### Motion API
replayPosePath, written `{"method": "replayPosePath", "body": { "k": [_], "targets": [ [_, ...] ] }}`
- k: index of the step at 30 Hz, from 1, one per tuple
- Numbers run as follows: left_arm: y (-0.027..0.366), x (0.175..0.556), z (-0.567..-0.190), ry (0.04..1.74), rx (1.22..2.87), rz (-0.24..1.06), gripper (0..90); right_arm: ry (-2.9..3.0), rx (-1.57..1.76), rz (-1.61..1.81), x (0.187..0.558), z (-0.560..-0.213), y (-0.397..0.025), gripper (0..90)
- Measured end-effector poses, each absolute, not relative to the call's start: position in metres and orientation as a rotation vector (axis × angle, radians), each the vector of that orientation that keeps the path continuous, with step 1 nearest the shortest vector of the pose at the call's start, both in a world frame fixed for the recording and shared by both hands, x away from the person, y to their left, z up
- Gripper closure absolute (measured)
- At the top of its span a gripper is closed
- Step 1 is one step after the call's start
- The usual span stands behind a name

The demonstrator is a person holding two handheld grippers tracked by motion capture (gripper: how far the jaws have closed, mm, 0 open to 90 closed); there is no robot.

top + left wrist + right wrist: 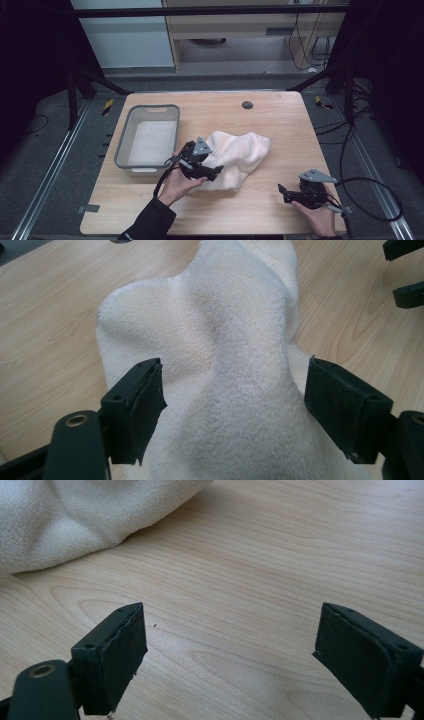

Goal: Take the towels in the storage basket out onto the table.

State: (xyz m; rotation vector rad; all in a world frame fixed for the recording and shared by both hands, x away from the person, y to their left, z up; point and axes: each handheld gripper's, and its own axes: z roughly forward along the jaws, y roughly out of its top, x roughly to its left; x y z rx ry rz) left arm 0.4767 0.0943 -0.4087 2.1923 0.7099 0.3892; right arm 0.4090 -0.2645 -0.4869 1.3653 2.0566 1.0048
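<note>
A cream towel (240, 152) lies crumpled in the middle of the wooden table (280, 120). My left gripper (210, 172) rests at the towel's near left edge, held by a hand in a dark sleeve. Its jaws stand open around a raised fold of the towel (235, 390), one on each side and not pressing it. My right gripper (284, 192) sits low near the table's front right, open, with bare wood between its jaws (230, 650). The towel's edge (75, 520) lies ahead and to the left in the right gripper view.
A grey plastic bin (148, 140) with a white lining stands at the table's left. A small dark round mark (247, 105) sits near the far edge. A black cable (370, 195) loops off the right side. The right gripper's jaws show at the left gripper view's top right corner (407, 270).
</note>
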Motion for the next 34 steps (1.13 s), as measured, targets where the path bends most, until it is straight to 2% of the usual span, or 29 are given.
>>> {"method": "replayPosePath", "body": {
  "k": [34],
  "targets": [
    [0.185,0.435,-0.424,0.898,2.027,0.539,28.6,2.061,1.377,0.989,0.408,-0.487,-0.264,12.6]
  ]
}}
